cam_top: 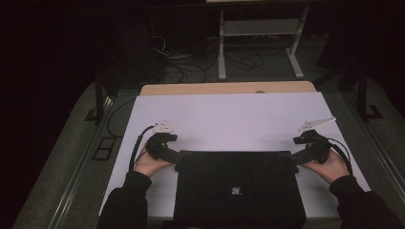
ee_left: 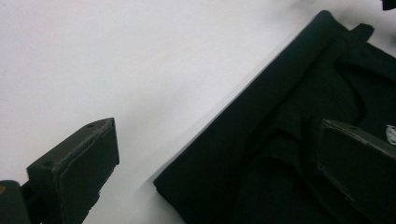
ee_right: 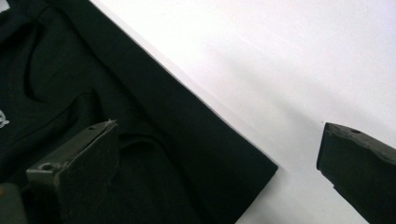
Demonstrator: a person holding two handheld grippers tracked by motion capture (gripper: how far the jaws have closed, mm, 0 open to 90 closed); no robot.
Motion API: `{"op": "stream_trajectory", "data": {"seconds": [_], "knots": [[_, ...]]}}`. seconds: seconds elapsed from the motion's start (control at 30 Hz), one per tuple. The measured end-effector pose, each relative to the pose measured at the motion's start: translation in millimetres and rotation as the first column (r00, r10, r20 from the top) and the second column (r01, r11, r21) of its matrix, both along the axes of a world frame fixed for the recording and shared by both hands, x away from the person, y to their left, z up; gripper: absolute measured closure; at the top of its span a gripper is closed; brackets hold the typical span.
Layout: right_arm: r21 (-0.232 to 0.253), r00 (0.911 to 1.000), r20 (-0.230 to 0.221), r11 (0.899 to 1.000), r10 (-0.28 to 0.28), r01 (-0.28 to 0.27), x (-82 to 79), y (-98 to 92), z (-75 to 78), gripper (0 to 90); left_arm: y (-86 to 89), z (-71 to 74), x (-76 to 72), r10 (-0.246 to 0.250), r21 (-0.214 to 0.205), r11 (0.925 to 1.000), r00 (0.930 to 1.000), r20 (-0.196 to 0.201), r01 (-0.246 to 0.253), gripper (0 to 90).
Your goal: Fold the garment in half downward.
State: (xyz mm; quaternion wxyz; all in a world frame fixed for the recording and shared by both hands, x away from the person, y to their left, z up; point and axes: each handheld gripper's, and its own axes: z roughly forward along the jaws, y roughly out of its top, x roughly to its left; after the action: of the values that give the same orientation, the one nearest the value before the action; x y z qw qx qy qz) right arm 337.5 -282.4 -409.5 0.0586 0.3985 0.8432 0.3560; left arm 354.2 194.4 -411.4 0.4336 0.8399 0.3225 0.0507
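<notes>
A black folded garment [cam_top: 239,186] with a small white logo lies flat at the near edge of the white table [cam_top: 229,119]. My left gripper [cam_top: 175,156] sits at its far left corner, jaws open wide. In the left gripper view one jaw stands over the white table and the other over the garment [ee_left: 299,140], the cloth's corner between them. My right gripper [cam_top: 294,157] is at the far right corner, also open, straddling the garment's [ee_right: 116,116] corner the same way. Neither grips the cloth.
The white table top ends in a wooden strip [cam_top: 229,88] at the far side. Beyond it stands a white frame [cam_top: 260,33] with cables [cam_top: 191,67] on the dark floor. A dark post [cam_top: 99,102] stands left of the table.
</notes>
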Motion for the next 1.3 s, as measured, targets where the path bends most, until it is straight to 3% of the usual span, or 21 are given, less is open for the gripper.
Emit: {"op": "stream_trajectory", "data": {"seconds": [0.1,0.3,0.6,0.77,1.0,1.3], "knots": [[-0.007,1.0,-0.006,1.0,-0.004,0.004,3.6,-1.2,-3.8,0.0,0.2,-4.5,4.1,-0.023,-0.022,0.9995,0.9996,-0.016,0.023,0.0],[-0.023,0.9998,-0.011,1.0,-0.014,0.014,8.1,-4.9,-10.4,3.5,3.8,-11.6,11.8,-0.017,-0.041,0.999,0.9989,-0.044,0.016,0.0],[-0.017,0.9996,-0.027,1.0,-0.008,0.007,10.8,-10.2,-19.6,12.3,5.4,-22.2,16.3,-0.023,-0.022,0.9995,0.9972,-0.071,0.022,0.0],[-0.023,0.9993,-0.037,1.0,-0.004,0.003,11.8,-9.9,-23.3,16.1,8.2,-23.8,17.2,-0.034,-0.026,0.9992,0.9964,-0.078,0.032,10.9],[-0.019,0.9991,-0.042,1.0,0.007,-0.008,13.0,-10.3,-25.7,32.1,13.0,-31.9,20.5,-0.021,-0.017,0.9997,0.9932,-0.114,0.019,19.3],[-0.031,0.9983,-0.058,0.999,-0.011,0.009,16.3,-12.1,-30.3,48.2,11.4,-36.0,20.3,-0.04,0.016,0.999,0.9928,-0.112,0.042,36.6]]}}
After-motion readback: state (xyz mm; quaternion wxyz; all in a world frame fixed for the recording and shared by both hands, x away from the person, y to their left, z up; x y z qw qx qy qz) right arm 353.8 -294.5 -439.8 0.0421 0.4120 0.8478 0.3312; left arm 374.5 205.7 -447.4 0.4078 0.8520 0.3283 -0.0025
